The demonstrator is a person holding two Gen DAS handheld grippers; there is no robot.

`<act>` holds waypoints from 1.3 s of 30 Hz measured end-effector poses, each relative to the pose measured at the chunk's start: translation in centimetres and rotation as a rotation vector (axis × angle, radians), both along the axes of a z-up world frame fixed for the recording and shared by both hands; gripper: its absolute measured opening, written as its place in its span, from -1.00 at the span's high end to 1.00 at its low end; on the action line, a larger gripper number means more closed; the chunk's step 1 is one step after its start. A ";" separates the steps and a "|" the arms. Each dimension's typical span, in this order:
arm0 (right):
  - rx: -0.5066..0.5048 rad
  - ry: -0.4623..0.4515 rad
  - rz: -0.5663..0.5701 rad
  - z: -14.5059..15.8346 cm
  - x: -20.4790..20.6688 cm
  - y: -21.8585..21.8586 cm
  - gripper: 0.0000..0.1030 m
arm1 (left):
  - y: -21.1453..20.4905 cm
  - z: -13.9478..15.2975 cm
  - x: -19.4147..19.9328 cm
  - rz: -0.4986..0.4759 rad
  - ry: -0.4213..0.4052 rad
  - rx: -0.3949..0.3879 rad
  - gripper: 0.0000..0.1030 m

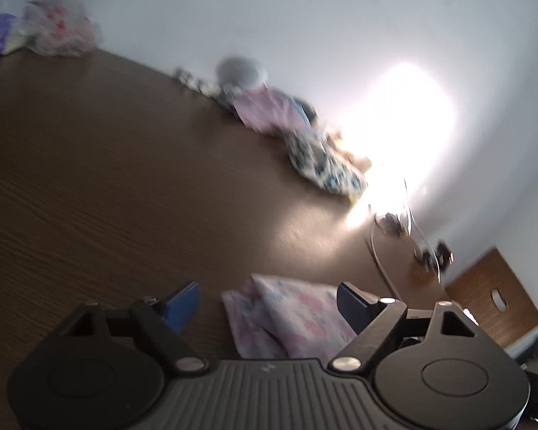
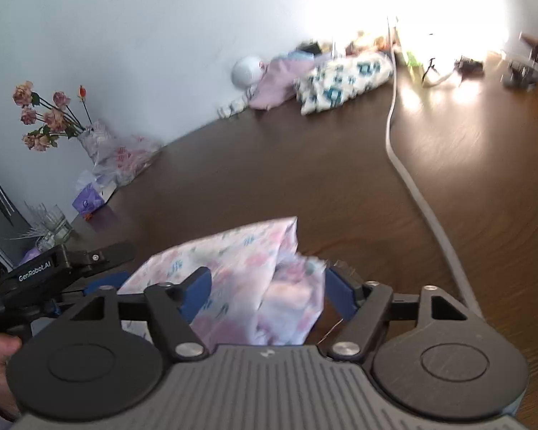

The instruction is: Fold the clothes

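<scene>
Left wrist view: the picture is blurred, and glare on the wall washes out the table's far right edge. The left gripper stands wide open, holding nothing. The folded floral cloth lies on the table between its fingers, nearer the right one; its near end is hidden behind the gripper body. What shows runs from the gripper away toward the upper left. Whether the right finger touches the cloth cannot be told. A heap of clothes lies well apart by the wall.

Right wrist view: also blurred, with glare at the upper right. The right gripper is wide open, its pads not pressing the cloth, which sits between the fingers. The cloth's near part is cut off by the gripper body; its long side slants from lower left up to a raised corner at upper right. The left gripper sits at the cloth's left edge, partly hidden. A white cable runs along the table to the right.
</scene>
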State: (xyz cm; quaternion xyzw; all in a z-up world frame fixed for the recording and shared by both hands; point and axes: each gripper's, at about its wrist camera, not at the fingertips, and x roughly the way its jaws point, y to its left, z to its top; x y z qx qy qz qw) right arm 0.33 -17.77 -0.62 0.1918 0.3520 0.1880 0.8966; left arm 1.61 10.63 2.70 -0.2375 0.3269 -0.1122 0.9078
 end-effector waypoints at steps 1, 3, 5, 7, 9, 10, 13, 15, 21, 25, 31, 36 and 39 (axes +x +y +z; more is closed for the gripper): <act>0.005 -0.008 0.001 -0.1 0.0 0.5 -0.37 | -0.2 -0.1 0.2 -0.009 0.017 -0.002 -0.44; 0.020 -0.004 0.000 -0.2 0.1 1.0 0.02 | -0.6 -0.3 0.7 -0.047 0.041 -0.017 -0.13; 0.083 0.023 0.004 -0.9 0.1 0.9 0.55 | -0.9 -0.6 0.8 -0.057 0.036 -0.019 -0.09; 0.189 0.071 0.014 -1.8 0.4 0.2 0.59 | -1.2 -0.6 0.8 -0.065 0.033 -0.014 -0.06; 0.276 0.109 0.014 -2.4 0.8 -0.7 0.59 | -1.1 -0.8 1.1 -0.084 0.054 -0.051 0.09; 0.317 0.128 0.014 -2.7 1.0 -1.1 0.52 | -0.8 -0.9 1.2 -0.086 0.065 -0.073 0.16; 0.297 0.078 -0.031 -1.7 0.1 -2.2 -0.01 | 0.1 -1.2 1.5 -0.065 0.092 -0.122 0.34; 0.181 -0.031 -0.065 -0.2 -1.6 -2.4 -0.14 | 0.2 -1.2 1.5 -0.055 0.098 -0.131 0.38; -0.114 -0.255 -0.040 2.8 -7.1 1.0 0.12 | -0.7 -0.8 1.1 -0.039 0.085 -0.083 0.38; -0.181 -0.196 -0.037 1.4 -5.9 3.5 0.15 | -0.9 -0.9 1.2 -0.061 0.086 -0.081 0.36; 0.021 -0.065 -0.099 -1.0 -3.2 1.6 0.39 | -1.4 -0.8 1.0 -0.078 0.066 -0.049 0.35; 0.411 0.084 -0.057 -3.4 -1.7 -1.3 0.82 | -1.8 -0.7 0.9 -0.080 0.052 -0.027 0.35; 0.658 0.163 -0.103 -5.5 -1.2 -3.6 0.80 | -1.8 -0.7 0.9 -0.095 0.053 -0.035 0.35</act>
